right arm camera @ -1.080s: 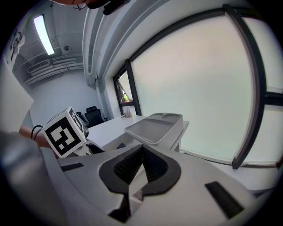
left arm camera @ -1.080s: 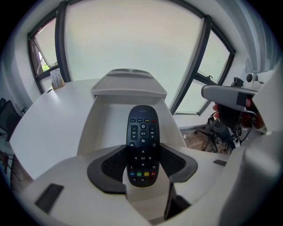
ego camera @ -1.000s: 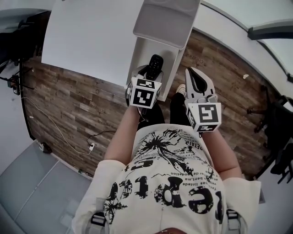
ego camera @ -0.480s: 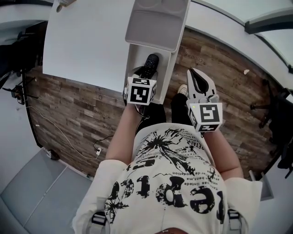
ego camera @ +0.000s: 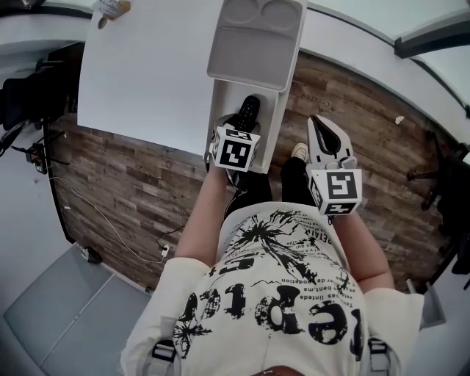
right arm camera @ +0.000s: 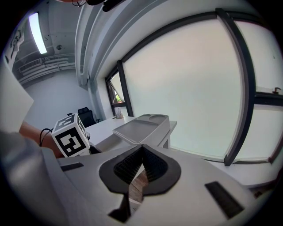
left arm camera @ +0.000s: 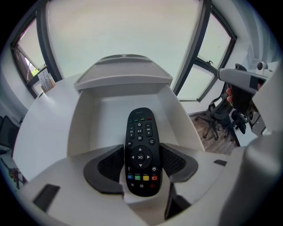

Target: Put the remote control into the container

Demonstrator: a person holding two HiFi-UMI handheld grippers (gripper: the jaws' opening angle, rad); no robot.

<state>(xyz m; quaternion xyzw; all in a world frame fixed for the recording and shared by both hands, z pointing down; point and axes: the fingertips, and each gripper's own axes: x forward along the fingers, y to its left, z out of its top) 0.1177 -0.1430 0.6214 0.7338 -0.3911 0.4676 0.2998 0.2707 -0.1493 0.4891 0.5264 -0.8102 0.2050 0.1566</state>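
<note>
A black remote control (ego camera: 248, 114) (left arm camera: 140, 150) with coloured buttons is clamped between the dark pads of my left gripper (ego camera: 239, 126) (left arm camera: 140, 162). It points forward into the open white container (ego camera: 273, 126) (left arm camera: 99, 123) at the table's near edge. A grey tray-like lid (ego camera: 253, 48) (left arm camera: 124, 73) sits over the container's far part. My right gripper (ego camera: 317, 123) (right arm camera: 140, 167) is held to the right of the container, above the wooden floor. Its jaws are shut with nothing between them. Its view shows the left gripper's marker cube (right arm camera: 70, 137).
The white table (ego camera: 147, 66) spreads left of the container. A small object (ego camera: 110, 9) lies at its far edge. A cable (ego camera: 110, 228) runs over the wooden floor at left. Office chairs (left arm camera: 221, 121) stand to the right, near tall windows.
The head view has shifted a little. My left gripper still holds the remote at the container's opening, slightly further to the right. The right gripper has barely moved.
</note>
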